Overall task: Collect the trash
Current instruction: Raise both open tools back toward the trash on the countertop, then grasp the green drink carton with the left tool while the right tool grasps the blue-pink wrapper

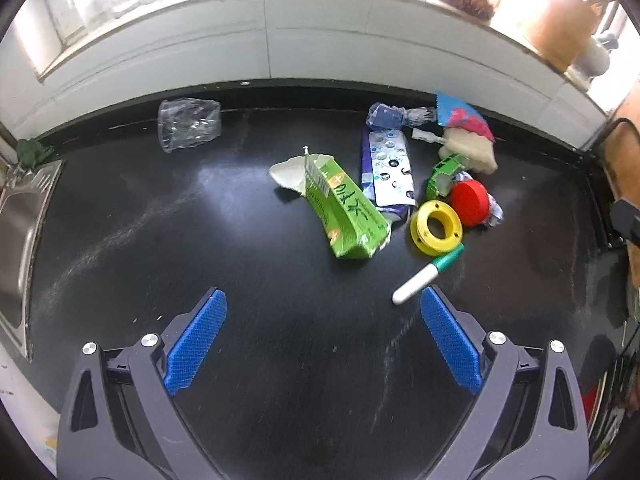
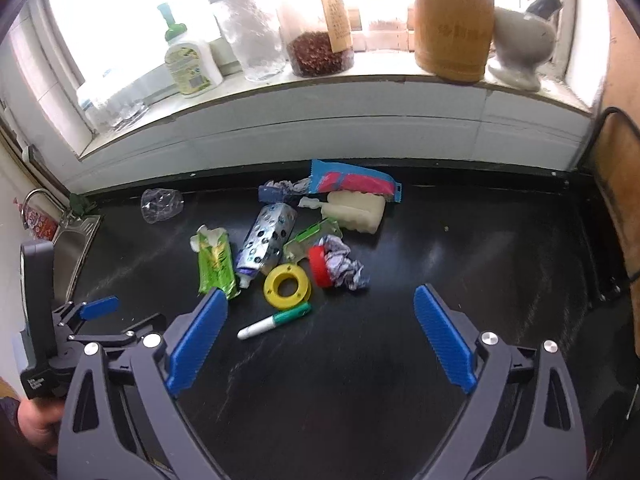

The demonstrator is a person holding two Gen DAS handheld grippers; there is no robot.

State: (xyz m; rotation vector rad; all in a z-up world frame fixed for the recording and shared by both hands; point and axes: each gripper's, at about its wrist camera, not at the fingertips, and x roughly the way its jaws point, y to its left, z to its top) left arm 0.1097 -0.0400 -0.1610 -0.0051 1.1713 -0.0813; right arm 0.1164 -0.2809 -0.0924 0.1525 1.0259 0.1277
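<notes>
Trash lies in a heap on the black counter (image 1: 160, 240): a flattened green carton (image 1: 346, 208) (image 2: 216, 266), a blue-white pouch (image 1: 388, 168) (image 2: 266, 242), a yellow ring (image 1: 436, 228) (image 2: 287, 285), a red cap (image 1: 470, 202) (image 2: 318, 266), crumpled paper (image 2: 344, 266), a green-white marker (image 1: 428, 274) (image 2: 274, 322), a white foam block (image 2: 356, 210) and a blue-red wrapper (image 2: 352, 182). A clear plastic cup (image 1: 188, 124) (image 2: 162, 205) lies apart at the back left. My left gripper (image 1: 323, 292) (image 2: 124, 314) is open, short of the carton. My right gripper (image 2: 320, 290) hangs open just before the marker.
A steel sink (image 1: 20, 216) (image 2: 76, 240) borders the counter on the left. The windowsill behind holds a soap bottle (image 2: 192, 64), jars (image 2: 320, 52) and a wooden holder (image 2: 454, 28). A wooden board (image 2: 624, 208) stands at the right edge.
</notes>
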